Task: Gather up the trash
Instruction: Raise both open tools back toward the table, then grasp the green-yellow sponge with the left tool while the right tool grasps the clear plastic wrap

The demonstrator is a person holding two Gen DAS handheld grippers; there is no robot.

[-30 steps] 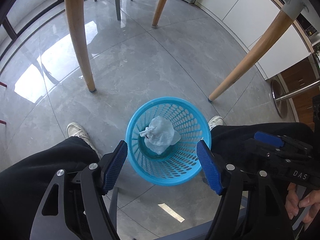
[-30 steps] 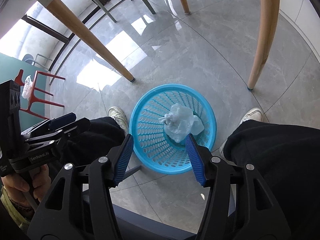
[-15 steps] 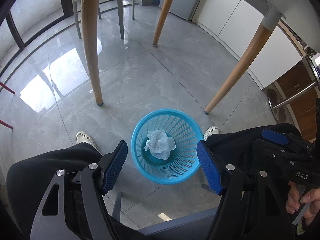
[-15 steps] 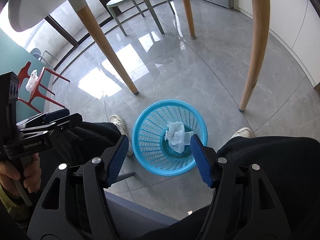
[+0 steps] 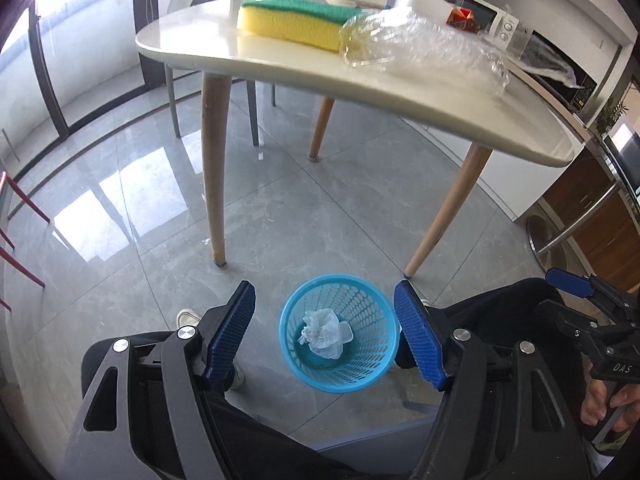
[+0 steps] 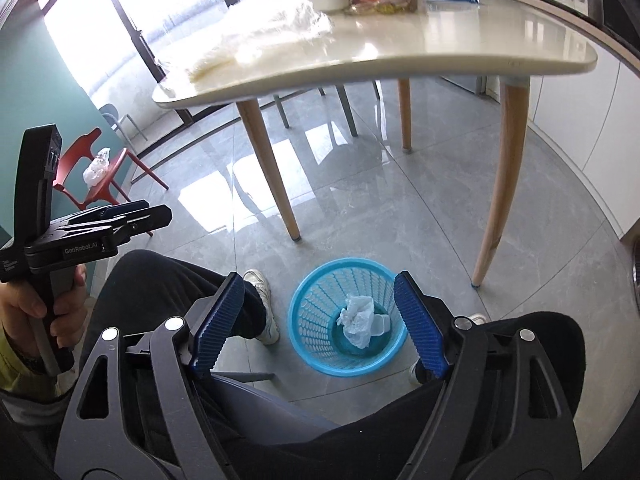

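Left wrist view: the left gripper (image 5: 324, 340) has its jaws wide apart with nothing in them. Far below, a blue basket (image 5: 340, 376) stands on the grey floor (image 5: 280, 220) between the person's legs. A crumpled white tissue (image 5: 322, 332) lies inside it, next to a small white piece. Up on the worktop (image 5: 400, 92) sit a yellow and green sponge (image 5: 292, 24) and a clear plastic wrapper (image 5: 420, 44), touching each other.

In the right wrist view, the right gripper (image 6: 320, 324) has jaws that are opening, and nothing is between them. The basket and tissue show below it too. A red chair (image 6: 100, 176) stands by the wall with a white bundle on its seat.
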